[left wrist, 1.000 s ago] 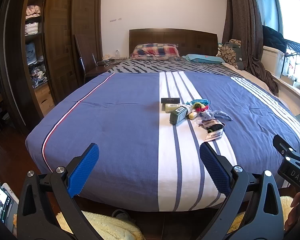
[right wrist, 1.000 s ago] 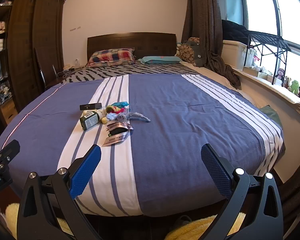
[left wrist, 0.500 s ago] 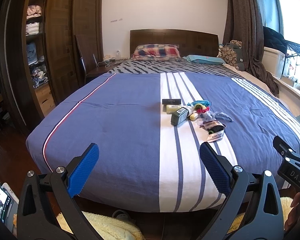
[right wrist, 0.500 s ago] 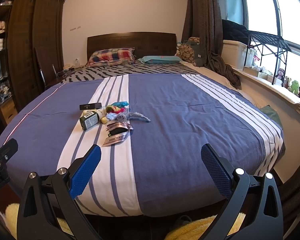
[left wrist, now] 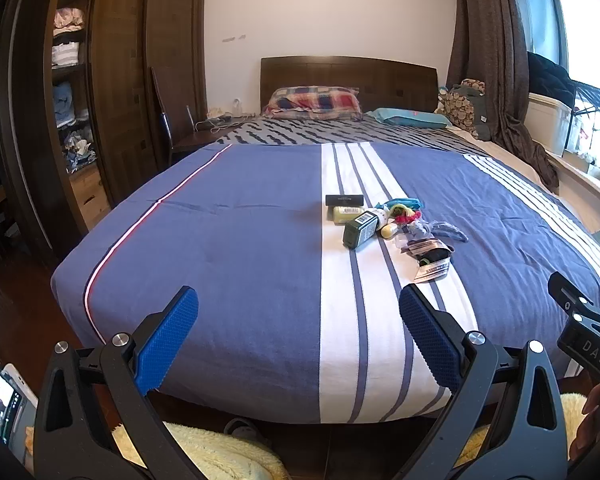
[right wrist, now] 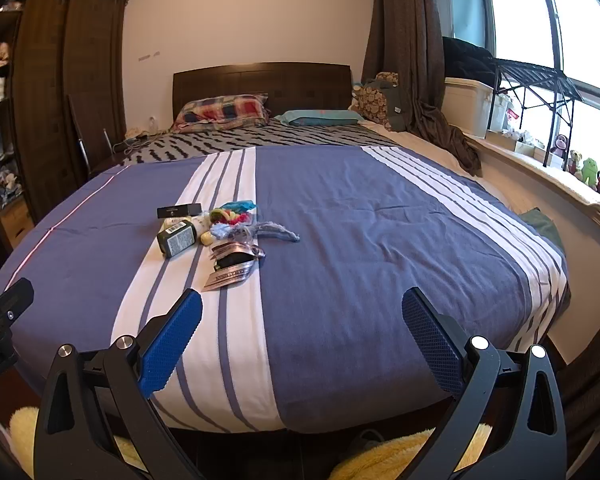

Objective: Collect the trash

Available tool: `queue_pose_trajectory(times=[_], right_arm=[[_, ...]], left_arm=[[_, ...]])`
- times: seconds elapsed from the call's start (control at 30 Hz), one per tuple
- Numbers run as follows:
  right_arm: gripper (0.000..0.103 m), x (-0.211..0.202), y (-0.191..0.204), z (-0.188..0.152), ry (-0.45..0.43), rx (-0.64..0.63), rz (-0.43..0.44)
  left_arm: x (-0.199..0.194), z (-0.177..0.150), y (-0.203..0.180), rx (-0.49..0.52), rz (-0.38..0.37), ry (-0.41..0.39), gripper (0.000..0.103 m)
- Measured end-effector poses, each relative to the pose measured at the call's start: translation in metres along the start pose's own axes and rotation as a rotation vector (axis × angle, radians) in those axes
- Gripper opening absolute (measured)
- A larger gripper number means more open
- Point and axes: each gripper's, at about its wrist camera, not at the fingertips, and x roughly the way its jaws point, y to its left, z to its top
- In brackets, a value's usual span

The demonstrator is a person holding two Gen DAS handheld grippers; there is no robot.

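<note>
A small pile of trash lies on the white stripe of the blue bedspread [left wrist: 228, 256]: a dark green bottle [left wrist: 359, 231], a black flat box [left wrist: 344, 199], a pale tube [left wrist: 347, 214], colourful wrappers [left wrist: 404, 210], a blue rag [left wrist: 440, 230] and a silver packet [left wrist: 430, 258]. The same pile shows in the right wrist view, with the bottle [right wrist: 177, 238] and packet [right wrist: 234, 264]. My left gripper [left wrist: 298, 332] is open and empty at the foot of the bed. My right gripper [right wrist: 300, 332] is open and empty beside it.
A dark wooden wardrobe [left wrist: 112, 80] with open shelves stands left of the bed. A chair [left wrist: 172, 120] is by the headboard [left wrist: 348, 76]. Curtain [right wrist: 412, 60], a white bin [right wrist: 466, 104] and a window ledge with toys [right wrist: 580, 168] run along the right. A yellow fluffy rug [left wrist: 220, 456] lies underfoot.
Both grippers have drifted very slightly; the view of the bed has shifted a little. The trash has not moved and both grippers stay open.
</note>
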Motion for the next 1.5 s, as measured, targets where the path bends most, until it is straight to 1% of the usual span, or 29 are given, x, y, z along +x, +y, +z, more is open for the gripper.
queue_pose_trajectory(times=[0.17, 0.3, 0.33, 0.43, 0.47, 0.5, 0.67, 0.73, 0.83, 1.0, 1.03, 1.1, 1.13, 1.17, 1.2, 1.27, 1.4, 1.5], right_arm=[[0.1, 0.001, 0.0, -0.001, -0.02, -0.014, 0.011], [0.1, 0.007, -0.004, 0.001, -0.024, 0.007, 0.021], [0.1, 0.008, -0.003, 0.0, -0.041, -0.005, 0.024], [0.1, 0.013, 0.002, 0.001, -0.07, -0.062, -0.014], [0.1, 0.017, 0.002, 0.001, -0.065, -0.063, -0.018], [0.1, 0.021, 0.001, 0.001, -0.054, -0.051, -0.005], [0.1, 0.059, -0.002, -0.004, 0.081, 0.008, 0.107], [0.1, 0.072, -0.002, -0.005, 0.117, 0.036, 0.143], [0.1, 0.094, 0.002, -0.006, 0.157, 0.054, 0.164], [0.1, 0.131, 0.014, -0.005, 0.2, 0.02, 0.174], [0.098, 0.137, 0.016, -0.004, 0.208, 0.016, 0.178], [0.086, 0.152, 0.017, -0.001, 0.228, 0.022, 0.188], [0.077, 0.159, 0.017, 0.0, 0.239, 0.028, 0.196], [0.073, 0.165, 0.017, 0.003, 0.246, 0.03, 0.2], [0.071, 0.169, 0.017, 0.005, 0.246, 0.027, 0.199], [0.063, 0.178, 0.019, 0.011, 0.24, 0.016, 0.191], [0.062, 0.192, 0.022, 0.023, 0.236, 0.029, 0.236], [0.062, 0.209, 0.029, 0.029, 0.253, 0.021, 0.234]], left_arm=[[0.007, -0.001, 0.0, 0.001, -0.014, 0.013, 0.095], [0.014, 0.0, 0.0, 0.01, -0.011, 0.015, 0.095], [0.017, 0.0, 0.001, 0.013, -0.01, 0.013, 0.095], [0.024, 0.002, 0.001, 0.024, -0.008, 0.013, 0.095], [0.03, 0.002, 0.001, 0.029, -0.01, 0.017, 0.095], [0.034, 0.002, 0.0, 0.03, -0.013, 0.022, 0.095], [0.06, -0.002, -0.004, 0.049, -0.051, 0.057, 0.095], [0.07, -0.003, -0.004, 0.048, -0.064, 0.075, 0.095], [0.092, -0.002, -0.004, 0.05, -0.068, 0.105, 0.095], [0.13, 0.004, -0.003, 0.078, -0.079, 0.154, 0.095], [0.135, 0.005, -0.003, 0.08, -0.081, 0.158, 0.095], [0.147, 0.009, -0.002, 0.076, -0.094, 0.17, 0.095], [0.152, 0.01, -0.003, 0.074, -0.1, 0.175, 0.095], [0.159, 0.012, -0.004, 0.075, -0.102, 0.179, 0.095], [0.163, 0.014, -0.006, 0.082, -0.098, 0.18, 0.095], [0.172, 0.018, -0.01, 0.105, -0.092, 0.178, 0.095], [0.186, 0.026, -0.018, 0.124, -0.098, 0.176, 0.095], [0.195, 0.03, -0.023, 0.13, -0.1, 0.177, 0.095]])
